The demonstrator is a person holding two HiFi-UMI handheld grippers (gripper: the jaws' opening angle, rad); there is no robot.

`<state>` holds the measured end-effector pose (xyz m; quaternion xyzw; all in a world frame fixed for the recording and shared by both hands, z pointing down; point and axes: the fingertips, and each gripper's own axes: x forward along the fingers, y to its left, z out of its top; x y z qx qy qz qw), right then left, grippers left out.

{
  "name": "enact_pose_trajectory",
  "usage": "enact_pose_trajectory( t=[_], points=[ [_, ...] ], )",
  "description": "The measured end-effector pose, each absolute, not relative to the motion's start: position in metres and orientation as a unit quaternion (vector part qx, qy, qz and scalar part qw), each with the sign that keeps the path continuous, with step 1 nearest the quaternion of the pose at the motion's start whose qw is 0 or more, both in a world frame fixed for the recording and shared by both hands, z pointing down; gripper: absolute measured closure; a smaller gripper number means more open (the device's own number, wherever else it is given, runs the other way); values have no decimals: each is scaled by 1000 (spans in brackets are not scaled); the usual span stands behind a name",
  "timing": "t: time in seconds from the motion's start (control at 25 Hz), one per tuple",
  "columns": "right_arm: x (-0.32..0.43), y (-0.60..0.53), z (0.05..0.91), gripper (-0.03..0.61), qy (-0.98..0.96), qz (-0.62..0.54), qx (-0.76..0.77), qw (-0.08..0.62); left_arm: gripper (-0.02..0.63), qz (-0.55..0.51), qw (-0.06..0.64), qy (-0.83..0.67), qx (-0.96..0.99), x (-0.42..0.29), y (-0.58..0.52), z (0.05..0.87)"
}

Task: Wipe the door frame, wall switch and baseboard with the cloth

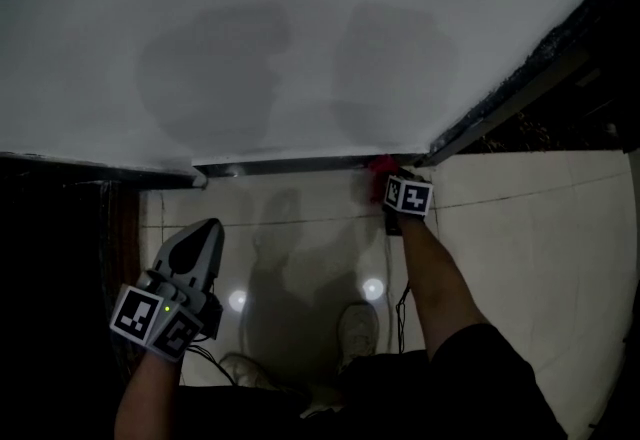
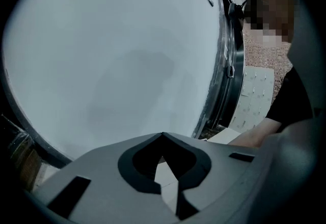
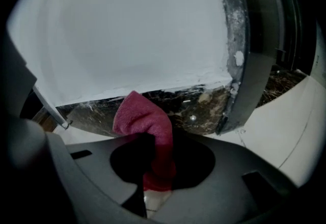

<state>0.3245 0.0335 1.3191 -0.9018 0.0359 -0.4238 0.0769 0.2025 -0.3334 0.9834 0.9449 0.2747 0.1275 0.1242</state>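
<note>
My right gripper [image 1: 388, 184] is low at the foot of the white wall [image 1: 300, 38], shut on a red cloth [image 1: 381, 167]. In the right gripper view the cloth [image 3: 145, 121] bulges out of the jaws right in front of the dark marbled baseboard [image 3: 196, 108]; whether it touches I cannot tell. The baseboard [image 1: 290, 166] runs as a dark strip under the wall. My left gripper [image 1: 208, 228] hangs over the floor tiles, away from the wall, shut and holding nothing. Its tips [image 2: 163, 135] meet in the left gripper view. No wall switch is in view.
A dark door frame [image 1: 520, 88] meets the wall at the corner right of the cloth, seen also as the frame [image 3: 249, 75]. A dark opening [image 1: 60, 228] lies to the left. Pale floor tiles [image 1: 520, 228] spread below, with the person's shoes [image 1: 358, 328] on them.
</note>
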Motion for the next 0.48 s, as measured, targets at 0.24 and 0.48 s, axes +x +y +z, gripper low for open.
enact_pose_trajectory(
  t=[0.24,0.48],
  points=[
    [321,69,1319,492,-10,-415,-903,107,614,129,128,276,944,203,-331,984],
    [321,89,1317,492,-33,-414,-904,106,614,132,125,275,944,202,-331,985]
  ],
)
